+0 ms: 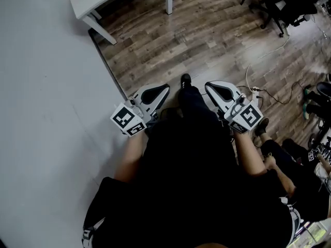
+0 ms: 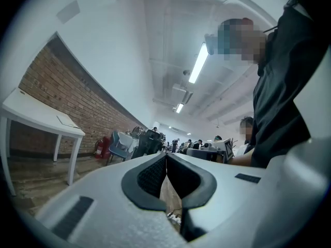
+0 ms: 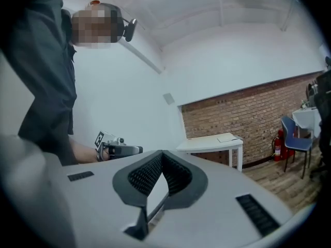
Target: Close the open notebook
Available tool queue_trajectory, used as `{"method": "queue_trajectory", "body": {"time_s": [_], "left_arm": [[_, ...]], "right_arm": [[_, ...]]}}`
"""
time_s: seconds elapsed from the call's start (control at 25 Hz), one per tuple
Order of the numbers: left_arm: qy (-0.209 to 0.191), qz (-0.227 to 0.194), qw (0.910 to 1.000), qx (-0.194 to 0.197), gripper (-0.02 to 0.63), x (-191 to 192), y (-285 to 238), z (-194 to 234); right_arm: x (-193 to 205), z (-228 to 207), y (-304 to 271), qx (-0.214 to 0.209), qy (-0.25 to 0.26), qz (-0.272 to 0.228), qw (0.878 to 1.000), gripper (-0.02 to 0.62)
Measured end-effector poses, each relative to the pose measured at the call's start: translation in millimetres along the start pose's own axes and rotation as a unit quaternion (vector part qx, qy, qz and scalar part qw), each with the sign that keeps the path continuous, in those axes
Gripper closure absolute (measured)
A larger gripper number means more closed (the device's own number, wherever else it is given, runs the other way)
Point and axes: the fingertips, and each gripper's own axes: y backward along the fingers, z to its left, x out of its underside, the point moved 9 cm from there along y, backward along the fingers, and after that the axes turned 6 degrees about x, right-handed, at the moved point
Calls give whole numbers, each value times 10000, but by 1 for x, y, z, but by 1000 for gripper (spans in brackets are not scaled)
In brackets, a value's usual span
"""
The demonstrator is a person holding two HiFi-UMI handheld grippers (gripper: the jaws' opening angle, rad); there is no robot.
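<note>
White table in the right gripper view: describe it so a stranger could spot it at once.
Find the brick wall at the back of the room. The table stands before it, near the corner with the plain white wall. Unlike the blue chair further right, it is white and long-legged, with a flat item lying on top.

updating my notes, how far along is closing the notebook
Done: nothing visible. In hand: nothing; the left gripper and right gripper are both shut and empty, held over the wooden floor. Remaining: everything. No open notebook shows; a flat thing on the white table is too small to identify.
</note>
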Motion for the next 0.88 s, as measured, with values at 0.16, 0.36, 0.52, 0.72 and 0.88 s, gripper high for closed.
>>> {"method": "queue_trajectory", "body": {"time_s": [0.16,0.36,0.52,0.72,0.88], "left_arm": [[87,106,9996,-234,589,0,-1,25],[223,146,9982,-533,589,-13,-8,80],[236,330,9975,-579,589,-35,-34,133],[175,308,9966,-745,589,-71,-69,196],[69,300,9961,-826,589,-92,-94,236]], "right_arm": [[-3,-33,-28,-101,-67,-24,9999,588],[-13,-91,-79,-388,-45,95,9992,588],[-32,-145,-117,-457,-108,16,9989,588],[-49,-210,-158,-478,-196,30,9987,588],[-62,-254,-192,-635,-190,77,9978,588]]}}
